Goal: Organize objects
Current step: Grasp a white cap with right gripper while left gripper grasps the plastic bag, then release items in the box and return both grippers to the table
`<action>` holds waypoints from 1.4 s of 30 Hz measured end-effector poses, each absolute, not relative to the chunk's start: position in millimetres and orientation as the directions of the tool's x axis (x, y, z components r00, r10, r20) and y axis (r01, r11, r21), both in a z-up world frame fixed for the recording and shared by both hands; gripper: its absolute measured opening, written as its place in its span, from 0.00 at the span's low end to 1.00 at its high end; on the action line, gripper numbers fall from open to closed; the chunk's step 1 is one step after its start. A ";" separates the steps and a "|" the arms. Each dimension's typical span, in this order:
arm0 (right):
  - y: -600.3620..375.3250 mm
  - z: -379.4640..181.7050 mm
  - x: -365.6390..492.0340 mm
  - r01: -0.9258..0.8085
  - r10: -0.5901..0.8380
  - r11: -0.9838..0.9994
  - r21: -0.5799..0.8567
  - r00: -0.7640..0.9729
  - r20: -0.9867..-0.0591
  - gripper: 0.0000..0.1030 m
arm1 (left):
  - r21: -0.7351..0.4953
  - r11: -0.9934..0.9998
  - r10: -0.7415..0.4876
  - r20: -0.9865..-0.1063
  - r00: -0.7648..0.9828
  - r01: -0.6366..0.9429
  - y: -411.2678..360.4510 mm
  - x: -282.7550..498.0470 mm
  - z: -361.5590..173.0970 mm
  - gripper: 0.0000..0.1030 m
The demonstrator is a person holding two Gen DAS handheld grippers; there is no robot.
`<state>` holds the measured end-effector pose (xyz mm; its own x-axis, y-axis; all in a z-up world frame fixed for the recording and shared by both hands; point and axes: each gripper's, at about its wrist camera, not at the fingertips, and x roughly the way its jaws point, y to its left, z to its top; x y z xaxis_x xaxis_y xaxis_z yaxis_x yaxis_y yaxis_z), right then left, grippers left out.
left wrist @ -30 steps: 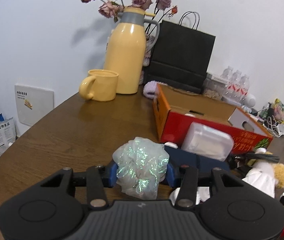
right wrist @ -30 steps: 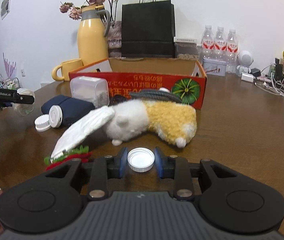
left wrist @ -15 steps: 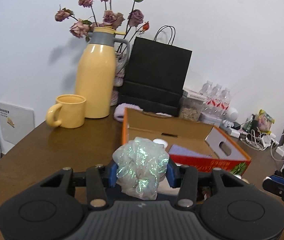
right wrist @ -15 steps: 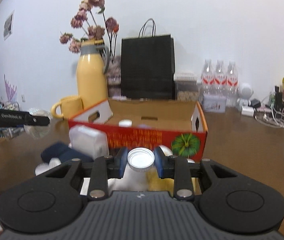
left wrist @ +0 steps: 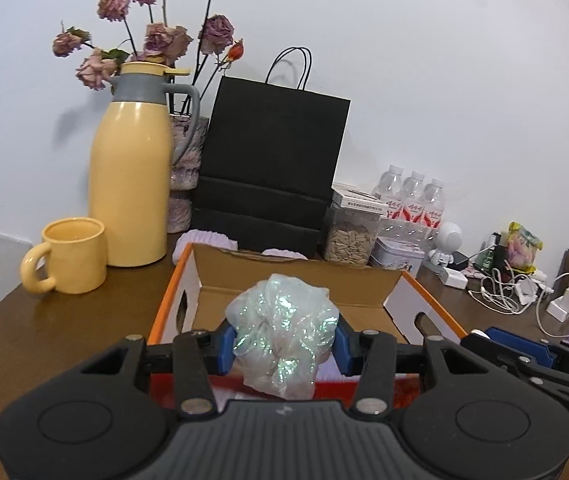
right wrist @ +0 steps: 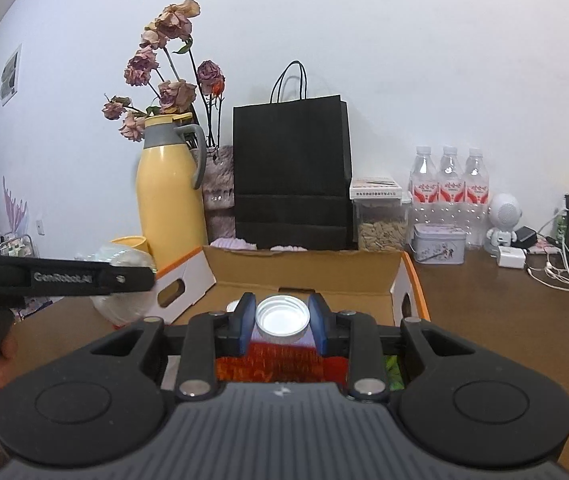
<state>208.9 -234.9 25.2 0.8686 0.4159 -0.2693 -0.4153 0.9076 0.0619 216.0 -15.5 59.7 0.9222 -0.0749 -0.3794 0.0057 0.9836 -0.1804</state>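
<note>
Left wrist – left gripper point(left wrist: 286, 350) clamping iridescent bag point(left wrist: 284, 336), above cardboard box point(left wrist: 296, 280)

A lived-in home: wooden table point(left wrist: 56, 328), dried flowers point(left wrist: 156, 40), tangled chargers point(left wrist: 524, 288).

iridescent pale-green crumpled bag point(left wrist: 284, 332), white cap point(right wrist: 282, 317), orange-edged red box point(left wrist: 396, 304), yellow jug point(left wrist: 132, 184), black paper bag point(left wrist: 272, 160)
</note>
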 end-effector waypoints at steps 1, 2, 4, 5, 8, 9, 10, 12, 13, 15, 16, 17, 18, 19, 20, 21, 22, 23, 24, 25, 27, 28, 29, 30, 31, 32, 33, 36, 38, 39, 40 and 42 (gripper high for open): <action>-232.7 27.4 214.9 -0.417 0.416 0.907 0.058 0.869 -0.268 0.28 | -0.176 0.984 -0.068 -0.379 0.923 0.000 -17.3 223.0 61.7 0.44; -230.4 30.1 221.5 -0.416 0.415 0.908 0.055 0.870 -0.267 0.28 | -0.174 0.985 -0.058 -0.377 0.924 -0.009 -17.8 228.9 63.2 0.44; -224.6 36.1 235.0 -0.412 0.409 0.910 0.047 0.873 -0.268 0.28 | -0.179 0.983 -0.042 -0.369 0.928 -0.026 -18.2 242.2 65.3 0.44; -222.7 38.7 242.2 -0.407 0.405 0.912 0.051 0.874 -0.268 0.28 | -0.180 0.983 -0.035 -0.366 0.930 -0.034 -18.2 248.8 66.2 0.44; -214.5 41.3 265.3 -0.399 0.401 0.914 0.066 0.873 -0.278 0.28 | -0.186 0.979 0.010 -0.377 0.926 -0.086 -15.9 268.8 65.5 0.44; -211.1 40.2 272.6 -0.395 0.397 0.916 0.066 0.873 -0.284 0.28 | -0.195 0.975 0.022 -0.378 0.925 -0.103 -13.6 272.9 63.1 0.44; -207.8 37.2 279.5 -0.388 0.390 0.919 0.068 0.873 -0.292 0.28 | -0.198 0.974 0.030 -0.383 0.923 -0.114 -10.5 275.2 60.1 0.44; -204.1 27.3 289.9 -0.381 0.387 0.921 0.083 0.867 -0.314 0.28 | -0.192 0.974 0.033 -0.405 0.914 -0.121 -6.2 280.6 53.7 0.44; -201.8 21.8 294.7 -0.384 0.388 0.920 0.082 0.858 -0.337 0.28 | -0.193 0.973 0.033 -0.415 0.909 -0.123 -4.1 283.3 51.4 0.44; -199.2 13.9 300.5 -0.379 0.380 0.922 0.078 0.848 -0.369 0.28 | -0.198 0.971 0.035 -0.433 0.901 -0.133 -0.2 287.5 47.4 0.44; -198.7 11.2 302.9 -0.376 0.379 0.923 0.085 0.844 -0.381 0.28 | -0.197 0.971 0.037 -0.440 0.897 -0.137 0.4 288.7 45.9 0.44; -198.1 9.1 304.7 -0.374 0.378 0.923 0.090 0.839 -0.391 0.28 | -0.195 0.971 0.039 -0.447 0.894 -0.140 0.5 290.0 44.6 0.44; -198.2 7.1 305.4 -0.370 0.375 0.924 0.093 0.837 -0.400 0.28 | -0.192 0.971 0.041 -0.450 0.892 -0.141 0.4 290.8 43.4 0.44; -198.6 5.5 306.1 -0.364 0.369 0.927 0.095 0.835 -0.408 0.28 | -0.188 0.972 0.041 -0.451 0.891 -0.140 0.1 290.8 42.7 0.44; -198.7 4.5 306.2 -0.359 0.366 0.928 0.096 0.834 -0.414 0.28 | -0.184 0.973 0.042 -0.453 0.890 -0.140 -0.6 290.6 42.0 0.45; -199.1 3.4 306.6 -0.356 0.363 0.929 0.098 0.832 -0.421 0.29 | -0.179 0.974 0.044 -0.457 0.889 -0.141 -1.4 290.2 41.2 0.47; -199.8 2.2 306.7 -0.353 0.360 0.930 0.099 0.828 -0.430 0.29 | -0.175 0.974 0.046 -0.459 0.887 -0.141 -1.5 290.2 40.8 0.51; -199.7 1.1 306.8 -0.350 0.357 0.931 0.099 0.825 -0.438 0.29 | -0.169 0.975 0.051 -0.463 0.885 -0.145 -2.3 290.4 40.5 0.52; -199.7 0.1 306.5 -0.347 0.352 0.933 0.095 0.824 -0.443 0.34 | -0.160 0.977 0.054 -0.465 0.884 -0.144 -3.1 289.7 40.3 0.54; -199.5 -0.7 305.7 -0.339 0.341 0.937 0.087 0.826 -0.449 0.50 | -0.156 0.978 0.050 -0.461 0.886 -0.137 -3.6 288.2 40.5 0.61; -199.2 -0.4 302.0 -0.332 0.326 0.941 0.066 0.835 -0.443 0.77 | -0.150 0.981 0.046 -0.439 0.897 -0.123 -5.0 283.9 41.6 0.81; -199.3 0.8 299.6 -0.330 0.322 0.942 0.058 0.841 -0.434 0.87 | -0.145 0.981 0.052 -0.428 0.902 -0.126 -5.7 282.3 42.4 0.95; -199.8 1.9 297.3 -0.331 0.320 0.942 0.052 0.846 -0.427 0.90 | -0.139 0.982 0.063 -0.414 0.908 -0.131 -6.5 280.1 43.3 0.99; -200.2 2.8 294.9 -0.332 0.320 0.942 0.048 0.849 -0.420 0.98 | -0.135 0.981 0.075 -0.395 0.916 -0.139 -7.2 277.3 44.0 1.00; -201.1 3.7 293.8 -0.332 0.321 0.942 0.047 0.851 -0.415 1.00 | -0.135 0.980 0.083 -0.383 0.920 -0.145 -7.3 275.1 44.8 1.00; -201.6 4.2 292.7 -0.335 0.324 0.941 0.048 0.851 -0.413 1.00 | -0.135 0.980 0.087 -0.377 0.922 -0.147 -7.1 273.8 45.5 1.00; -201.8 4.8 292.6 -0.336 0.325 0.941 0.049 0.850 -0.414 1.00 | -0.137 0.979 0.086 -0.376 0.923 -0.148 -6.9 273.1 46.2 1.00; -202.6 5.2 292.2 -0.329 0.318 0.943 0.049 0.850 -0.419 1.00 | -0.145 0.978 0.083 -0.379 0.922 -0.148 -5.7 272.1 47.1 1.00; -203.1 5.5 291.3 -0.324 0.313 0.945 0.047 0.853 -0.418 1.00 | -0.146 0.978 0.084 -0.382 0.920 -0.150 -5.8 272.2 47.3 1.00; -203.8 5.9 290.6 -0.322 0.311 0.946 0.047 0.854 -0.417 1.00 | -0.147 0.978 0.084 -0.382 0.920 -0.150 -5.7 272.0 47.5 1.00; -204.7 6.4 289.8 -0.319 0.309 0.947 0.048 0.856 -0.415 1.00 | -0.146 0.978 0.084 -0.381 0.921 -0.149 -5.7 272.1 47.6 1.00; -205.6 7.3 288.8 -0.318 0.310 0.947 0.050 0.857 -0.412 1.00 | -0.144 0.979 0.082 -0.381 0.921 -0.146 -6.1 271.3 47.3 1.00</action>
<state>288.8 -205.6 7.3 0.8569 0.3095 -0.4121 -0.3178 0.9468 0.0503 271.3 -6.1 47.3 0.9211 0.0818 -0.3807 -0.1464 0.9787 -0.1440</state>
